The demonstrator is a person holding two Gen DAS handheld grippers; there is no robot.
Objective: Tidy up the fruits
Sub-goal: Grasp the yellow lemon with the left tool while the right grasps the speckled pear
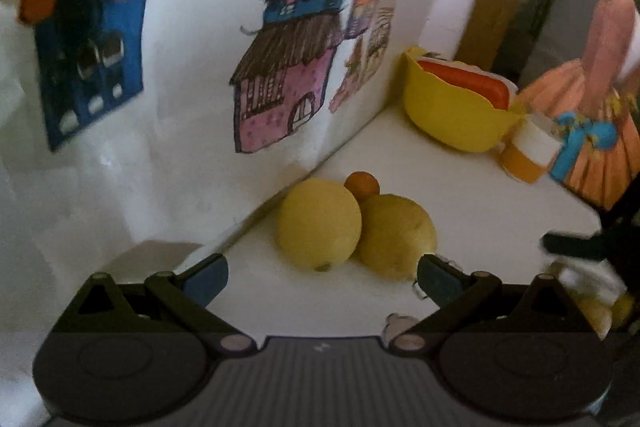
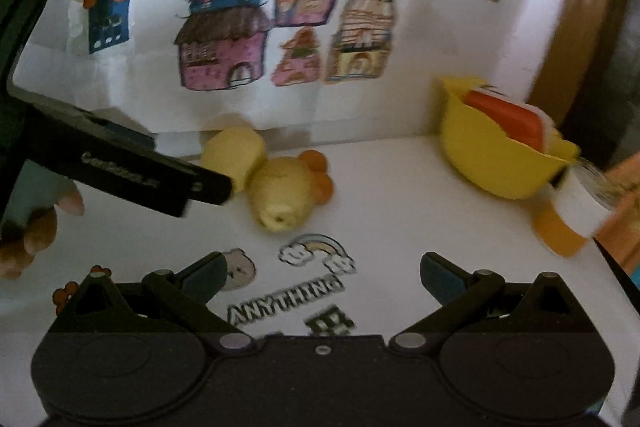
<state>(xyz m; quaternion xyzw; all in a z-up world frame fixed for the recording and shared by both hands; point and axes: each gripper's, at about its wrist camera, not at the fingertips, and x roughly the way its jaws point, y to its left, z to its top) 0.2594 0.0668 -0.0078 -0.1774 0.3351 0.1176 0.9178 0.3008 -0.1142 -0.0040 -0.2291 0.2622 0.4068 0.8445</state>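
Two yellow lemons (image 1: 320,223) (image 1: 394,237) lie side by side against the white wall, with a small orange fruit (image 1: 362,183) behind them. My left gripper (image 1: 322,277) is open just in front of the lemons, nothing between its fingers. In the right wrist view the same lemons (image 2: 234,155) (image 2: 282,201) and orange fruit (image 2: 320,179) sit mid-table, and the left gripper's black body (image 2: 132,167) reaches in from the left towards them. My right gripper (image 2: 322,277) is open and empty over stickers on the table. A yellow bowl (image 1: 448,111) (image 2: 496,155) holding a red-and-white item stands at the back right.
An orange-and-white cup (image 1: 528,149) (image 2: 572,223) lies beside the bowl. The white wall (image 1: 200,67) carries paper house drawings. Stickers (image 2: 288,307) cover the white table (image 2: 400,219). A hand (image 2: 28,227) holds the left gripper. An orange paper figure (image 1: 600,131) stands at the right.
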